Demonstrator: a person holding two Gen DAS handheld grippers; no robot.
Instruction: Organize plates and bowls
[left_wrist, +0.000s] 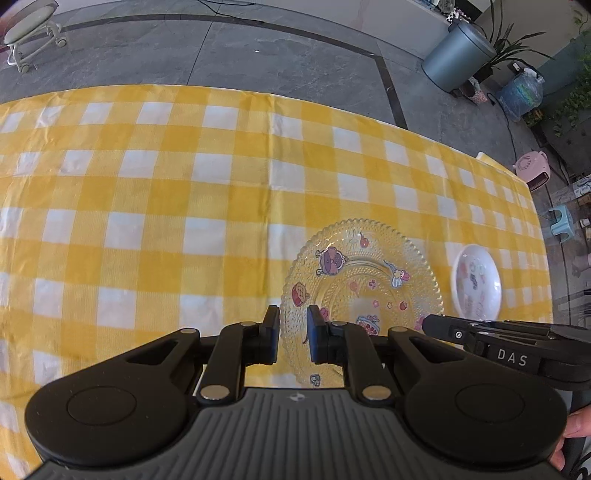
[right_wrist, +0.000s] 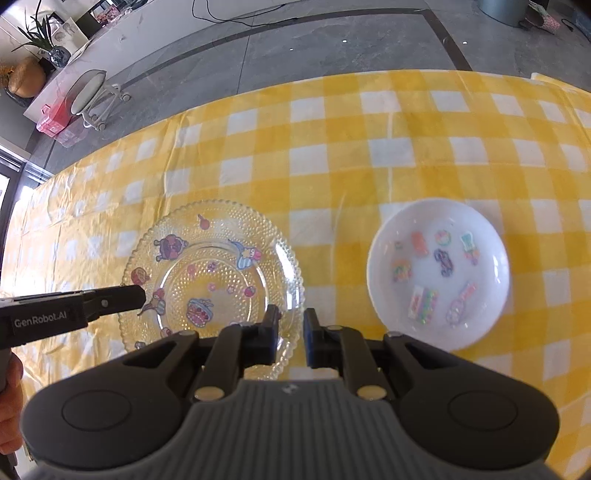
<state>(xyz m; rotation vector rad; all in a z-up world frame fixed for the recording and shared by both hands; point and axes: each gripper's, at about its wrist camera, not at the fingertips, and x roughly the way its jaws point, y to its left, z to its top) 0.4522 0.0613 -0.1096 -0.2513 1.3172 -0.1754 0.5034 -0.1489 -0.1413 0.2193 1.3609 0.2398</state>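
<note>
Only the right wrist view shows the white bowl (right_wrist: 439, 273) whole (stickers inside) and "GenRobot.AI" on the left gripper (left_wrist: 293, 334); the left view reads "DAS". Both the left gripper and the right gripper (right_wrist: 291, 334) are pinching opposite rims of the glass plate (right_wrist: 212, 280).

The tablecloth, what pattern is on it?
Yellow and white checks on the tablecloth, clearest in the left wrist view.

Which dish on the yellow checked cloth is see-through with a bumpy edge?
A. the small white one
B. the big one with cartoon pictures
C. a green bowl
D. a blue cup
B: the big glass plate lets the yellow checks show through and has a beaded, scalloped rim, while the small white dish beside it is solid white.
</note>
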